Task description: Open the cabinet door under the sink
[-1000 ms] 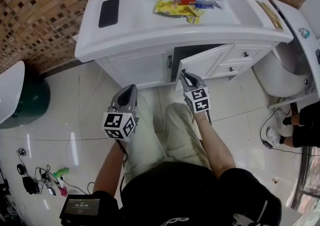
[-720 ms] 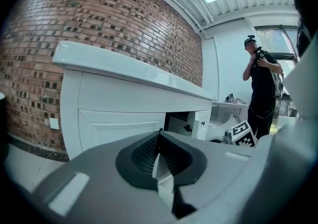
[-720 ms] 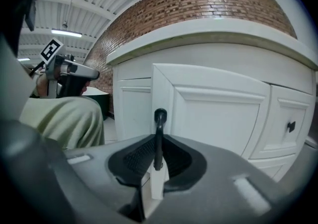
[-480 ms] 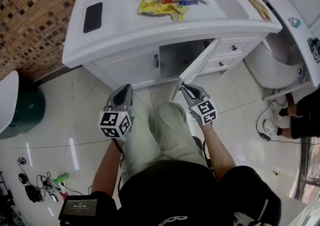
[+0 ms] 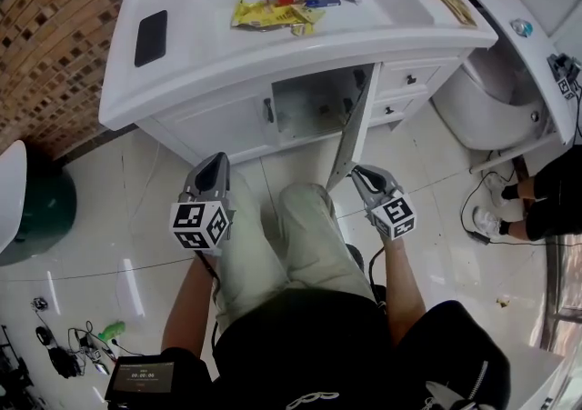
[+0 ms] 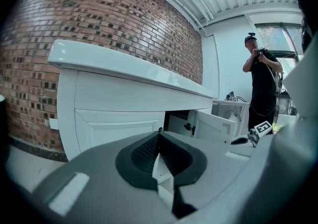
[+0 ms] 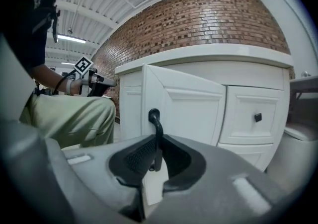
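The white cabinet door (image 5: 351, 134) under the sink counter (image 5: 300, 45) stands swung far out, edge-on in the head view, and the dark cabinet inside (image 5: 314, 104) shows. My right gripper (image 5: 357, 173) is at the door's free edge. In the right gripper view the black door handle (image 7: 155, 121) stands upright between the pads and the jaws are closing on it (image 7: 156, 141). My left gripper (image 5: 215, 163) hangs above my left knee, apart from the shut left door (image 5: 223, 125). Its fingertips (image 6: 159, 132) meet with nothing between them.
Snack packets (image 5: 273, 10) lie in the basin and a black phone (image 5: 150, 37) lies on the counter's left. Two small drawers (image 5: 400, 95) sit right of the open door. A toilet (image 5: 491, 117) and another person (image 5: 546, 204) are at the right. Cables (image 5: 64, 354) lie on the floor.
The door has swung from slightly ajar to wide open. My right gripper has moved rightward and toward me with the handle. My left gripper has hardly moved.
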Available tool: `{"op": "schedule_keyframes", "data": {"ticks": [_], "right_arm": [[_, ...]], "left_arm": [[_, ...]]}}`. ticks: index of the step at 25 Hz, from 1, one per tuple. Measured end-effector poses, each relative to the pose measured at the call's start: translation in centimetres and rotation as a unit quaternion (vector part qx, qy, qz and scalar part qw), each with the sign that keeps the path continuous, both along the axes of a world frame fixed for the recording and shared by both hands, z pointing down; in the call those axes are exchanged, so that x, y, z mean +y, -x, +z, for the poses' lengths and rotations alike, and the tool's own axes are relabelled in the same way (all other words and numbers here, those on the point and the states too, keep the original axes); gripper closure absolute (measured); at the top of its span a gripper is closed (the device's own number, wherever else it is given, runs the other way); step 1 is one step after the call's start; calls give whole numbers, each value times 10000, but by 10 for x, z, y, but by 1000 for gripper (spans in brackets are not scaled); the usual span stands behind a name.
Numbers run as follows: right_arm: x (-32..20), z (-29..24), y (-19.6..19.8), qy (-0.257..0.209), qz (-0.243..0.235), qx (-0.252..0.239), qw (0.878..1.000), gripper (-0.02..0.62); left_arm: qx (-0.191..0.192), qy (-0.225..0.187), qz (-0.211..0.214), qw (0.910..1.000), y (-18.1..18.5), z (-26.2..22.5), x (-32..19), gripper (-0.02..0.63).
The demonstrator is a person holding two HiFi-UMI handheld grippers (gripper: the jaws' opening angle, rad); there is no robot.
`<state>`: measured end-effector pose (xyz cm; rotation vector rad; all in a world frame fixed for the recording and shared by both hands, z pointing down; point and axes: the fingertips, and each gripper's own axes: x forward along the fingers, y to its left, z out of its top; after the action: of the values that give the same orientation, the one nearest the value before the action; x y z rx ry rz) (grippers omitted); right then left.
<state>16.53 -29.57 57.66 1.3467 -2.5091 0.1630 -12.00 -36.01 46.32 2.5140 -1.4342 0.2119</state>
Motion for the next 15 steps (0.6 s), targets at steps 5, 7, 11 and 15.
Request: {"op": "schedule_keyframes", "data": {"ticks": [5, 7, 11, 15], "right_arm": [[15, 1, -50, -112, 763, -172, 9969, 574], [17, 2, -76, -159, 1096, -236, 9936, 578], [16, 2, -129, -145, 1832, -558, 9814, 589], [15, 4, -163, -111, 1903, -733, 9789, 587]], "left_arm": [[10, 32, 37, 10000, -7, 1, -1, 589], [17, 37, 61, 10000, -11, 1, -2, 589], [-30, 112, 62, 9999, -17, 4, -2, 589], [-5, 219, 125, 9997, -24, 6, 4, 589]]}}
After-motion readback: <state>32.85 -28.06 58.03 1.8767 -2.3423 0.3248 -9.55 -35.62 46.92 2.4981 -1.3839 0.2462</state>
